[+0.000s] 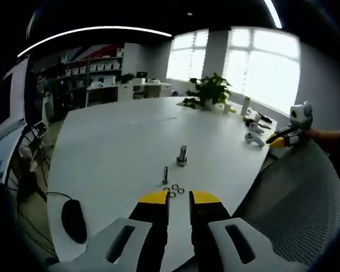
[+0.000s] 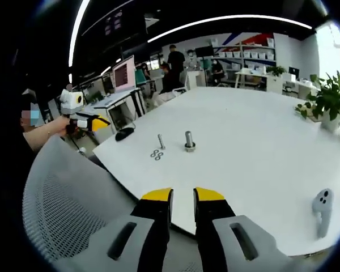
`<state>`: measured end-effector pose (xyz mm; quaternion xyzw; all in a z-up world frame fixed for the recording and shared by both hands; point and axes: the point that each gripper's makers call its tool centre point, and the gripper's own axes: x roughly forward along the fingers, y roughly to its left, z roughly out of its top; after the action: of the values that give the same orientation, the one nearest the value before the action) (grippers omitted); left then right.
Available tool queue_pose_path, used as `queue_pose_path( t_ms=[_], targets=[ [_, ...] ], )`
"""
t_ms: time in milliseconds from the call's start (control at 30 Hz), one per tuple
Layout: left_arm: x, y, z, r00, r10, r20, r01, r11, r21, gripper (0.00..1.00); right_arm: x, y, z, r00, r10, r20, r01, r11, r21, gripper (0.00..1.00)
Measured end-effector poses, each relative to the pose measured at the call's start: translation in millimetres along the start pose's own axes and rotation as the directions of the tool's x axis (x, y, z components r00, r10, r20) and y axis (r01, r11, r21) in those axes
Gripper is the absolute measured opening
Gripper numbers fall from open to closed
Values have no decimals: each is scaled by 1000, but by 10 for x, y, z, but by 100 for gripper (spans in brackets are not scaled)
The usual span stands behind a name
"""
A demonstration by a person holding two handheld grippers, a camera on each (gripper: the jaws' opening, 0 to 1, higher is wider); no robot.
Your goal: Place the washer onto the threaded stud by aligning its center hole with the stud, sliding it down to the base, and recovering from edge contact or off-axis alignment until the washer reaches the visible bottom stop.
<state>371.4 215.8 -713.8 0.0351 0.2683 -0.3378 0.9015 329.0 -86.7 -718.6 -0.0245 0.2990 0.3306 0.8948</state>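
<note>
Washers (image 1: 174, 191): small flat rings, lying in a cluster on the white table (image 1: 119, 141) beside the thin stud (image 1: 165, 174); I judge them light, stiff, slippery, best pinched across the rim.
Bolt with nut (image 1: 182, 155): upright, just beyond.
Left tongs (image 1: 179, 197): slightly parted, empty, near the washers.
Right tongs (image 2: 182, 194): slightly parted, empty, well back from the table edge.

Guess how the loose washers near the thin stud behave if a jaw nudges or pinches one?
The washers lie flat on the smooth white table, so a nudge would likely slide them. They look thin, so pinching one off the surface is probably fiddly. Tilted on edge, a round one could roll towards the thin stud.
</note>
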Motion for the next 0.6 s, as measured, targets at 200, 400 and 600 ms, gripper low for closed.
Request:
queue_pose_path(
  t_ms=[200, 400, 600],
  targets=[
    [395, 16, -145, 987, -43, -152, 67, 985, 157, 12, -9, 12, -55, 999, 51, -9, -50, 997, 53, 17],
    [726, 9, -216, 969, -90, -230, 136, 972, 192, 12, -8, -61, -61, 1000, 0, -9, 0, 997, 82, 17],
    [954, 153, -312, 949, -89, -304, 160, 963, 218, 12, -7, -83, -63, 1000, -19, -13, 20, 996, 85, 16]
  ],
)
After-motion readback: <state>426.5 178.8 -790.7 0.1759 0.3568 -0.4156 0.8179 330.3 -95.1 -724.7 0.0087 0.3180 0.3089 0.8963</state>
